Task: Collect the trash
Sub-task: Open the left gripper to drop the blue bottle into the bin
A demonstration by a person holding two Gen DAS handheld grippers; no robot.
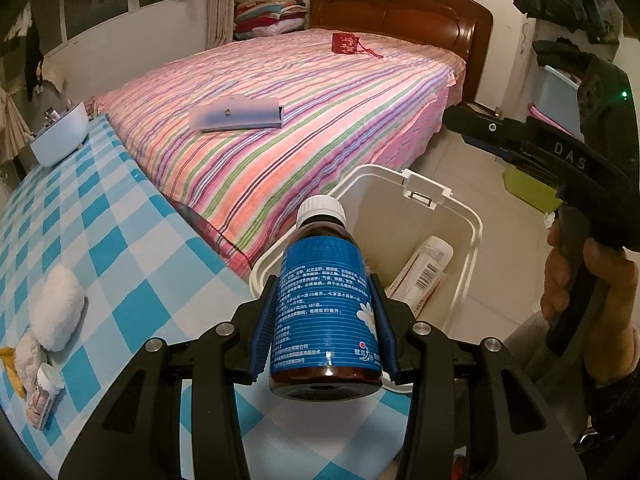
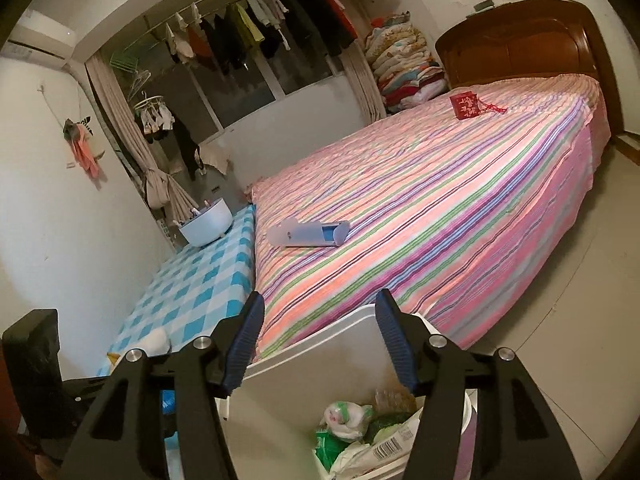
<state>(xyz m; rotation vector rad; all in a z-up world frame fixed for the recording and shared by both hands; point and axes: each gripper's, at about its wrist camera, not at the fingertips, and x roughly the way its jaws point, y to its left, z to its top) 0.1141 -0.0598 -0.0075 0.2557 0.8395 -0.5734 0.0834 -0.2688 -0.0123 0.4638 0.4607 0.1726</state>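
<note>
Brown glass bottle (image 1: 326, 300) with a blue label and white cap sits pinched between the left gripper's (image 1: 326, 322) jaws, held over the worktop (image 1: 120, 248) edge, cap pointing at 12 o'clock toward the white bin (image 1: 472, 240). A tube (image 1: 420, 276) lies in that bin. Right gripper (image 2: 320, 344), jaws spread and empty, hangs above the bin. At 9 o'clock on the worktop lie a white puff (image 1: 58, 308) and a pill jar (image 1: 44, 396).
</note>
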